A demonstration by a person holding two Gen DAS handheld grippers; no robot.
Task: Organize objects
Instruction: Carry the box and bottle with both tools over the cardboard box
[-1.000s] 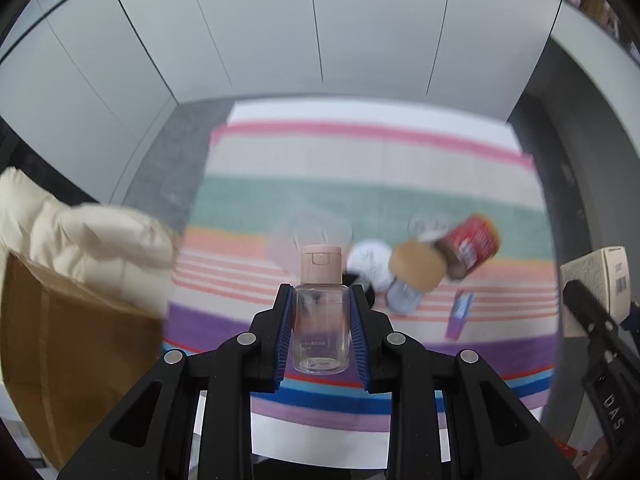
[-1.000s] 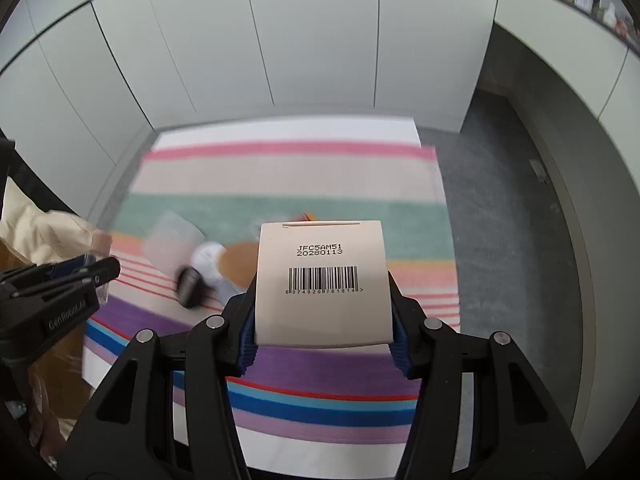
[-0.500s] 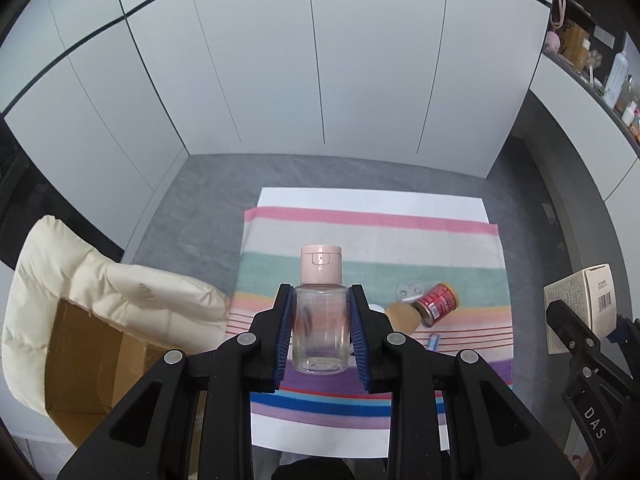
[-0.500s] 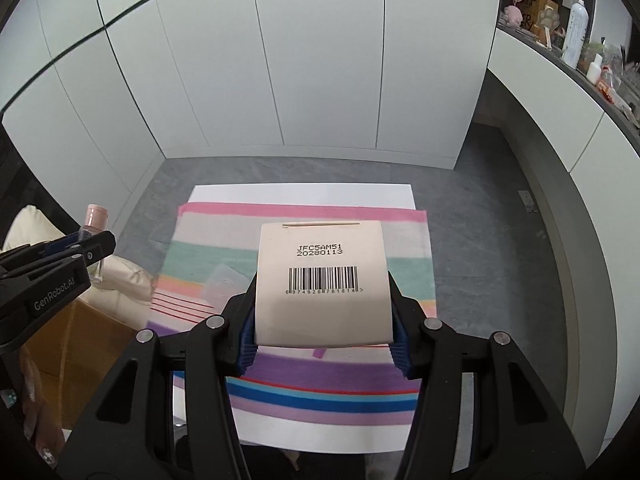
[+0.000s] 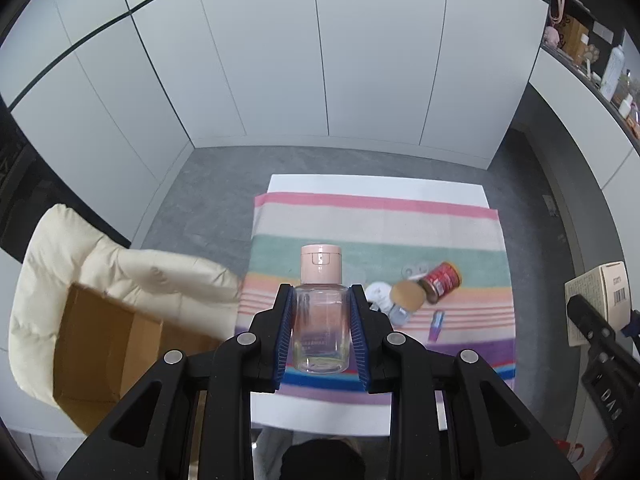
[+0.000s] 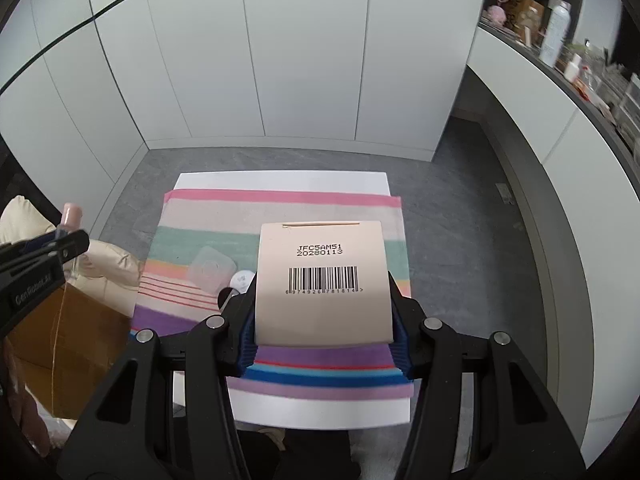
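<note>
My left gripper [image 5: 321,300] is shut on a clear bottle with a pink cap [image 5: 320,312], held upright high above the striped cloth [image 5: 376,224]. My right gripper [image 6: 323,292] is shut on a beige box with a barcode [image 6: 324,280], also high over the cloth. On the cloth lie a red can on its side [image 5: 442,280], a jar with a tan lid [image 5: 406,296], a white round item [image 5: 378,294], a small purple tube [image 5: 436,324] and a clear flat lid [image 6: 212,268]. The box shows again at the left view's right edge [image 5: 600,296].
An open cardboard box [image 5: 104,352] sits left of the table on a cream padded chair [image 5: 120,264]. White cabinet doors [image 5: 320,60] stand beyond the table. A shelf with bottles [image 6: 560,40] runs along the right wall. Grey floor surrounds the table.
Both grippers have risen well above the table with the bottle and the box in them; the cloth and its items now look much smaller. Neither grip has changed.
</note>
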